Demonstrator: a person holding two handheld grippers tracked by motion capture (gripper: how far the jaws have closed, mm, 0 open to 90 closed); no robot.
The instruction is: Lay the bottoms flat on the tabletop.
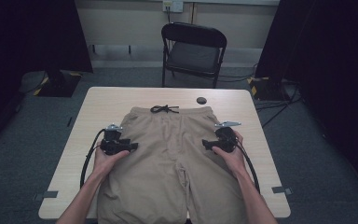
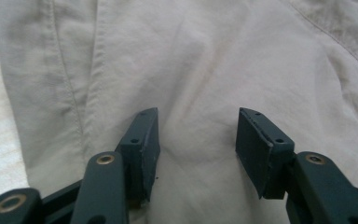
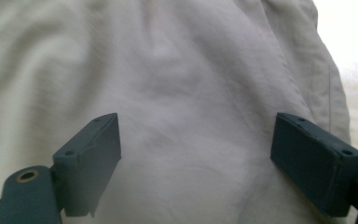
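Pale wood of the table (image 1: 98, 105) carries beige shorts (image 1: 172, 158), spread flat from near the far edge down over the near edge, black drawstring (image 1: 164, 109) toward the chair (image 1: 193, 51). Both grippers hover at the shorts' side seams: left gripper (image 1: 131, 146) with fingers (image 2: 144, 140) moderately apart, right gripper (image 1: 206, 144) with fingers (image 3: 91, 154) spread wide, neither pinching cloth.

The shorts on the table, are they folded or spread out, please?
Spread out: the shorts lie flat on the table, both legs side by side, waistband away from the person.
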